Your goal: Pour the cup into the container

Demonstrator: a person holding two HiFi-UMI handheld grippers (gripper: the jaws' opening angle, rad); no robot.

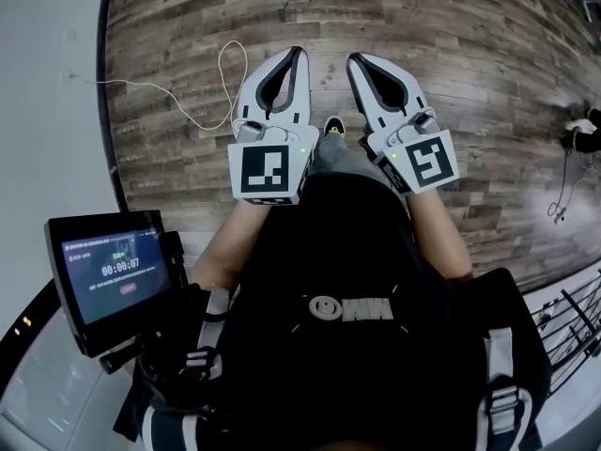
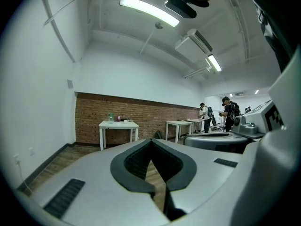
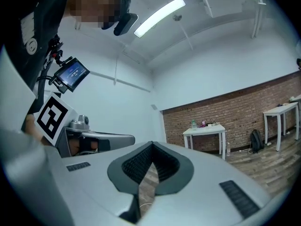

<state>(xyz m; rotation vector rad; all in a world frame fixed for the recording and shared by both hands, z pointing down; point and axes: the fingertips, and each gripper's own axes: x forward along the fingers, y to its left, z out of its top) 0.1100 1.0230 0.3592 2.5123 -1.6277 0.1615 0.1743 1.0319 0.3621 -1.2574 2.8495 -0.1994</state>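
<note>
1. Head view: the hands are hidden behind the left gripper [image 1: 297, 54] and right gripper [image 1: 355, 60]; only forearms show.
2. Items on the white table [image 2: 117, 124] are too small to ID.
3. Monitor [image 1: 113, 275] text is mostly unreadable.
4. Shoe [image 1: 333, 126]: toe only, the rest is behind the torso.
5. Dark object [image 1: 587, 139] is cut by the right edge.
6. Second table [image 3: 281, 111] is clipped at the frame edge.

Bright even light from ceiling tubes [image 2: 149, 11]; strong fisheye bending; dark vignette corners.

Open floor [image 1: 451, 64] ahead — white table [image 2: 118, 125] well beyond
</note>
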